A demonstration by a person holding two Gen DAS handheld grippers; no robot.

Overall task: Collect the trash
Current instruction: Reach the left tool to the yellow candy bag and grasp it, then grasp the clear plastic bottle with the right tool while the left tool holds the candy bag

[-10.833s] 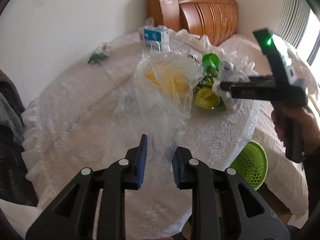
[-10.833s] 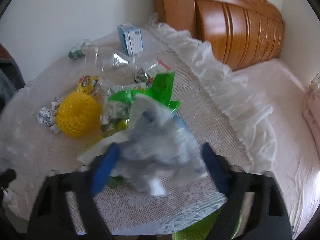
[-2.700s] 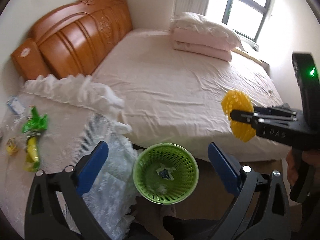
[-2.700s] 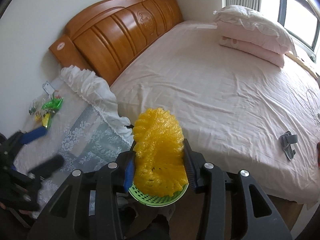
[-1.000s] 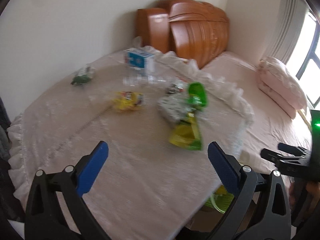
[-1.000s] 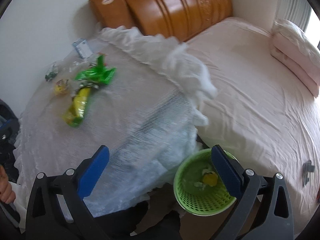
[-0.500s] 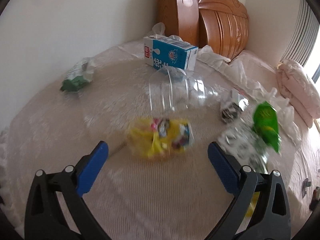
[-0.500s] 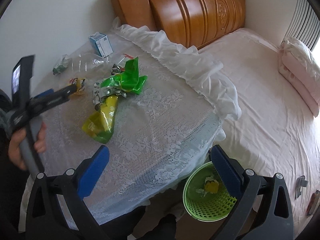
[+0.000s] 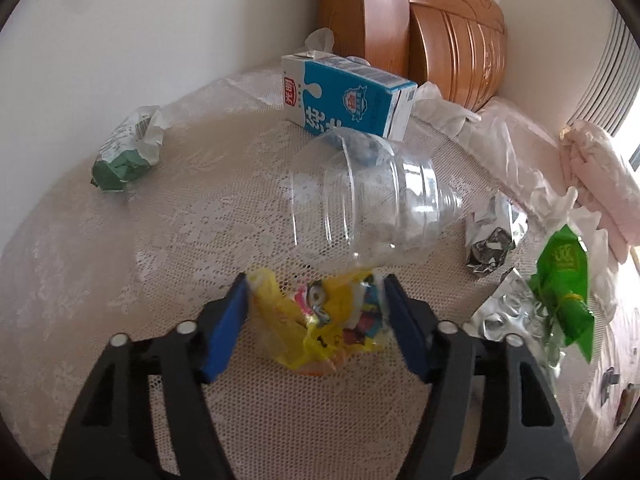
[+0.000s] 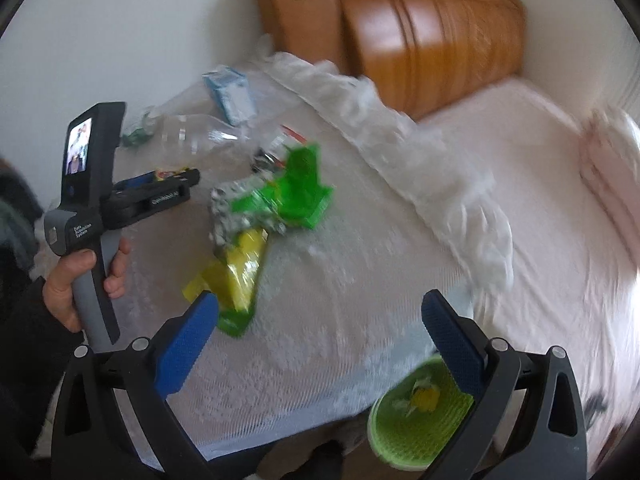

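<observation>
Black gripper [image 9: 316, 312] frames, blue-padded jaws, silver screws.

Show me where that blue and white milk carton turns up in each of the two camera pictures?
Left wrist view: the milk carton lies upper middle, just behind the clear plastic bottle.
Right wrist view: the carton is small and blurred, upper left, near the table's far edge.
Shared landmark: the wooden headboard behind it.

A white lace tablecloth [image 9: 192, 216] covers the round table. At the far right a carved wooden headboard [image 9: 452, 36] stands against the cream wall [image 9: 160, 20], beside a pink-sheeted bed [image 10: 552, 216].
</observation>
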